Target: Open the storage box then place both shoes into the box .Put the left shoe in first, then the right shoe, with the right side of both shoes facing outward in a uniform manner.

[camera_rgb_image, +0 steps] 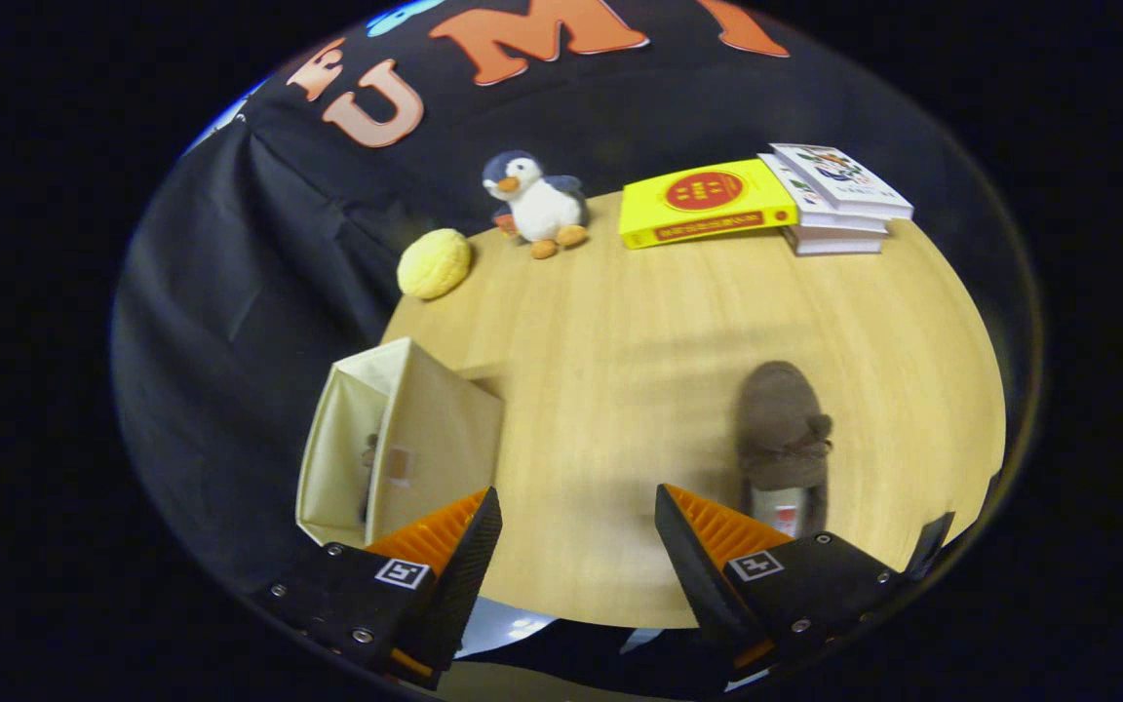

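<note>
Overhead, the gripper (576, 526) hangs with its fingers spread wide and nothing between them, above a round wooden table (620, 322).

Landmark is the brown shoe (783, 439): it lies just ahead of the right finger, long axis running away from the gripper, heel end nearest. Well to the shoe's left, by the left finger, sits the cream storage box (396, 444), open, with something dark inside. Far beyond the shoe: books (766, 200), a toy penguin (537, 203), a yellow ball (434, 263).
</note>
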A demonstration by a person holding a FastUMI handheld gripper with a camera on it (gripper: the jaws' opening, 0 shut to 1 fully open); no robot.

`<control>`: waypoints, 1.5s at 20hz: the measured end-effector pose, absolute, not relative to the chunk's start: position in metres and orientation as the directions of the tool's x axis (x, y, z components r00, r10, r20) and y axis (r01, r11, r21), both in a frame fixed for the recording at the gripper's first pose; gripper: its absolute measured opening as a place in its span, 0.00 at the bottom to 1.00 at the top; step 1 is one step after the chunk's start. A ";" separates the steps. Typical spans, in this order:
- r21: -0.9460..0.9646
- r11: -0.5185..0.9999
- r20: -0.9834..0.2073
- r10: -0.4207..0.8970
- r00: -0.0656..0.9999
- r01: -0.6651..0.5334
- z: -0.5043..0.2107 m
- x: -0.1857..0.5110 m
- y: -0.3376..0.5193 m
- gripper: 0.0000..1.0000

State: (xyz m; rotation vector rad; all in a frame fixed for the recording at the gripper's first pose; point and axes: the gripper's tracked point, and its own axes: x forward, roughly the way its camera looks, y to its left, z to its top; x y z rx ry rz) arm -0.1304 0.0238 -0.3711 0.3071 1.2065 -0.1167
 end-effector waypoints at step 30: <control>0.050 0.952 -0.930 -0.066 0.360 0.303 -0.383 -0.121 -0.019 0.06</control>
